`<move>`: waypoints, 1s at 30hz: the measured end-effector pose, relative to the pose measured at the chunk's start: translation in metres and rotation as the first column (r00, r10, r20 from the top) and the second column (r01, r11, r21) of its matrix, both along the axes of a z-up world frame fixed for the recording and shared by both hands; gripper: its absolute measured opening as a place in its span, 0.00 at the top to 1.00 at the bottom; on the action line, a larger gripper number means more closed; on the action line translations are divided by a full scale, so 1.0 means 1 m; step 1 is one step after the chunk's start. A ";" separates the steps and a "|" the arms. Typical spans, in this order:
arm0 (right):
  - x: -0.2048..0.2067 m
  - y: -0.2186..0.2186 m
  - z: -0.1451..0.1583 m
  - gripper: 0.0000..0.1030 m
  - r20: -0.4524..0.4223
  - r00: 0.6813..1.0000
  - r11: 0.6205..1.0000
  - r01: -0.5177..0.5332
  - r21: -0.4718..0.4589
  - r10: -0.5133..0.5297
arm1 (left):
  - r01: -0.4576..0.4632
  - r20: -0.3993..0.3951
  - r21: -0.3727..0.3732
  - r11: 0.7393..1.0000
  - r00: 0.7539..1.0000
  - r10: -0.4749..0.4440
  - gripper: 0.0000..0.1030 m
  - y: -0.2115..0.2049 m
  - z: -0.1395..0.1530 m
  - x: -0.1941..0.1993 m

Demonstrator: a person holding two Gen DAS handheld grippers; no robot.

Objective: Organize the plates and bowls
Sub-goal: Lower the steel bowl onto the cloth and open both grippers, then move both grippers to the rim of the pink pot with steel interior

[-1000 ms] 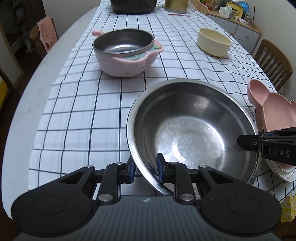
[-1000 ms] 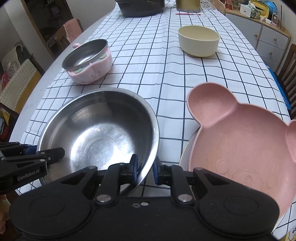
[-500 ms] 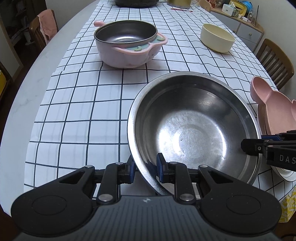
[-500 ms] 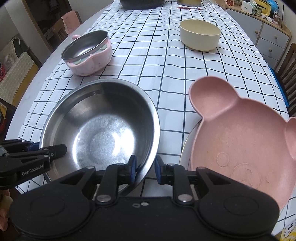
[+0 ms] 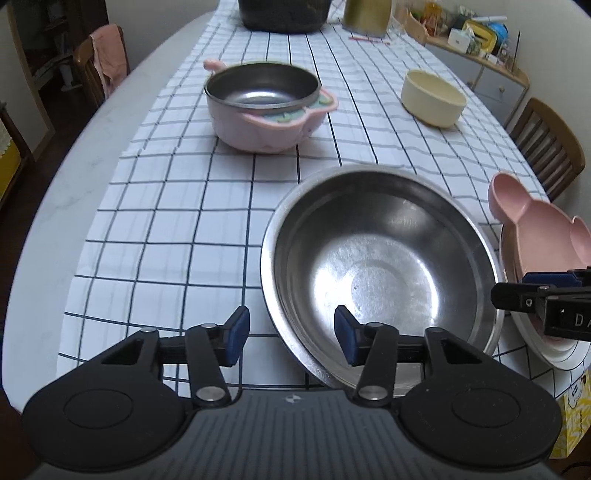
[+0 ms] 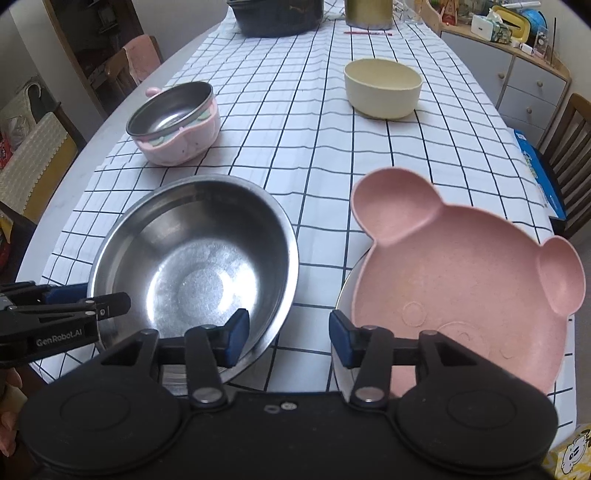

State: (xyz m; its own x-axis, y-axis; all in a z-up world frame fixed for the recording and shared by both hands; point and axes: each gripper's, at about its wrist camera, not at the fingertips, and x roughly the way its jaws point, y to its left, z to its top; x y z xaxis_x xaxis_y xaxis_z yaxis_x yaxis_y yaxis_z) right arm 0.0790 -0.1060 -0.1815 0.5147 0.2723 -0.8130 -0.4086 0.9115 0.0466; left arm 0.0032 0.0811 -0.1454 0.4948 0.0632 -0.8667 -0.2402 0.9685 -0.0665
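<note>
Sitting on a white tablecloth [image 5: 177,206] with a dark grid, a wide steel bowl [image 5: 380,266] rests near the table's front edge, between two handheld grippers. In the left wrist view the left gripper [image 5: 291,334] is at six o'clock; its jaws have just been opening and now stand apart, released, with the bowl's near rim passing between the blue pads, neither pad pressing on it. The right gripper [image 6: 289,338] shows at six o'clock in its own view; its jaws have likewise just been opening and are released, one pad inside the bowl's rim and the other outside it, close to a pink bear-shaped plate [image 6: 469,295]. That plate lies at three o'clock from the steel bowl, sitting on a white plate [image 6: 341,295] whose rim peeks out beneath it. Farther up the table, at eleven o'clock from the steel bowl in the right wrist view, stands a pink bowl with a steel liner [image 6: 173,123]. At one o'clock, well apart, stands a cream bowl [image 6: 382,88]. A dark pot [image 6: 277,14] sits at the far end.
</note>
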 end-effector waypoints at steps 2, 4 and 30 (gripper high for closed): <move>-0.002 -0.001 0.003 0.52 0.007 1.000 1.000 -0.007 0.004 0.007 | -0.006 0.015 -0.003 1.000 1.000 0.006 0.52 0.000 0.006 -0.003; -0.006 -0.002 0.009 0.51 0.021 1.000 1.000 -0.019 0.009 0.019 | -0.010 0.032 -0.003 1.000 0.999 0.010 0.52 0.000 0.012 -0.006; 0.010 0.054 0.110 0.05 0.353 0.921 0.977 -0.201 0.075 0.163 | -0.064 0.279 0.031 0.997 0.959 0.053 0.34 0.043 0.102 0.030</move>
